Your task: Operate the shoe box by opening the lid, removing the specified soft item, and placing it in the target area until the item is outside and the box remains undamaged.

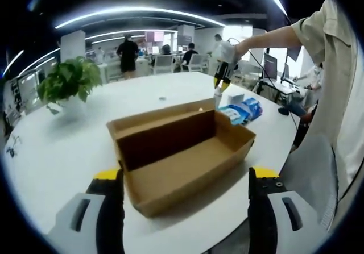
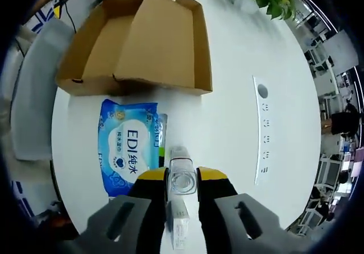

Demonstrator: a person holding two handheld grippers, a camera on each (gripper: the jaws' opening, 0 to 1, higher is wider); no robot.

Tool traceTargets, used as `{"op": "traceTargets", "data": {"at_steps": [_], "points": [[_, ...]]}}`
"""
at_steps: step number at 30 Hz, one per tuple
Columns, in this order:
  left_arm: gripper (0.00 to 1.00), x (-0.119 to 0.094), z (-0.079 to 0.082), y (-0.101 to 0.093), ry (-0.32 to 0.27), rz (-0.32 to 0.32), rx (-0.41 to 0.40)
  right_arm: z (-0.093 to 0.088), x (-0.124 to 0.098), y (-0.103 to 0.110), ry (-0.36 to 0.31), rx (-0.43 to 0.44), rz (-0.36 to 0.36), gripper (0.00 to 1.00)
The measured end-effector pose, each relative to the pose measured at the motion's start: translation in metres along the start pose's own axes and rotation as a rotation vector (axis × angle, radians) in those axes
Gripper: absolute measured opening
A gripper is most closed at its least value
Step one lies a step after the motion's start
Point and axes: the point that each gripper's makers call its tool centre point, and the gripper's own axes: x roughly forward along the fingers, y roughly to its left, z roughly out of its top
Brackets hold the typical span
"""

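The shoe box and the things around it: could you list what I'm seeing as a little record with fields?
Shoe box: brown cardboard, lid open, inside looks empty
Table: white, rounded
Wipes pack: blue, flat on the table beside the box
Right tool: shut on a small clear bottle, over the table near the wipes pack
Left tool: open, holding nothing, facing the box
Plant: green, on the table beyond the box
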Motion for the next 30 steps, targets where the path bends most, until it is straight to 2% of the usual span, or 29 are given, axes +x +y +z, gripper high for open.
{"op": "traceTargets", "data": {"at_steps": [8, 15, 19, 30], "points": [[0.91, 0.001, -0.005, 0.002, 0.004, 0.004, -0.016, -0.001, 0.002, 0.005, 0.035, -0.015, 0.033, 0.16], [0.89, 0.000, -0.009, 0.003, 0.010, 0.008, -0.021, 0.005, 0.003, 0.003, 0.027, 0.007, 0.021, 0.17], [0.88, 0.000, -0.010, 0.004, 0.014, 0.013, -0.023, 0.004, 0.005, 0.000, 0.031, -0.011, 0.015, 0.17], [0.83, -0.001, -0.013, 0.012, 0.020, 0.039, -0.039, 0.003, 0.005, -0.007, 0.020, 0.011, -0.002, 0.20]]}}
